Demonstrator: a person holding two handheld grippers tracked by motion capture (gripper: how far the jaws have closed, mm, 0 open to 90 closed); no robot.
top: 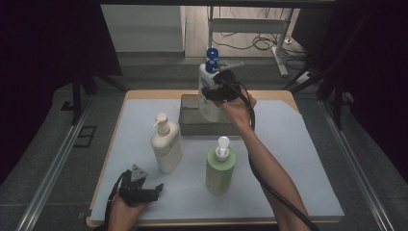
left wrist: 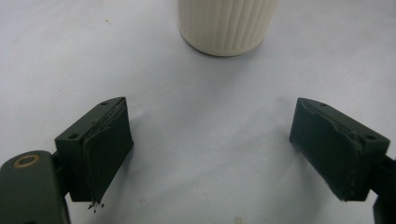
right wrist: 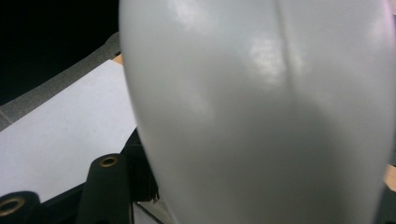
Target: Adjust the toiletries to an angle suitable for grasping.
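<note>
My right gripper (top: 215, 93) is shut on a white bottle (top: 206, 82) with a blue pump cap, gripping its body from the right. The bottle stands upright at the grey tray (top: 188, 124) at the back of the table; I cannot tell if its base touches the tray. In the right gripper view the bottle (right wrist: 261, 116) is pressed close, with one black finger (right wrist: 106, 191) beside it. My left gripper (top: 158, 191) lies at the front left, open with nothing between its jaws (left wrist: 211, 106). It points at a cream pump bottle (top: 166, 149), whose ribbed base (left wrist: 227, 25) stands just ahead.
A green pump bottle (top: 220, 171) with a white pump stands at mid-table, under my right forearm's left side. A pale sheet (top: 293, 159) covers the wooden tabletop. Dark floor, rails and cables surround the table.
</note>
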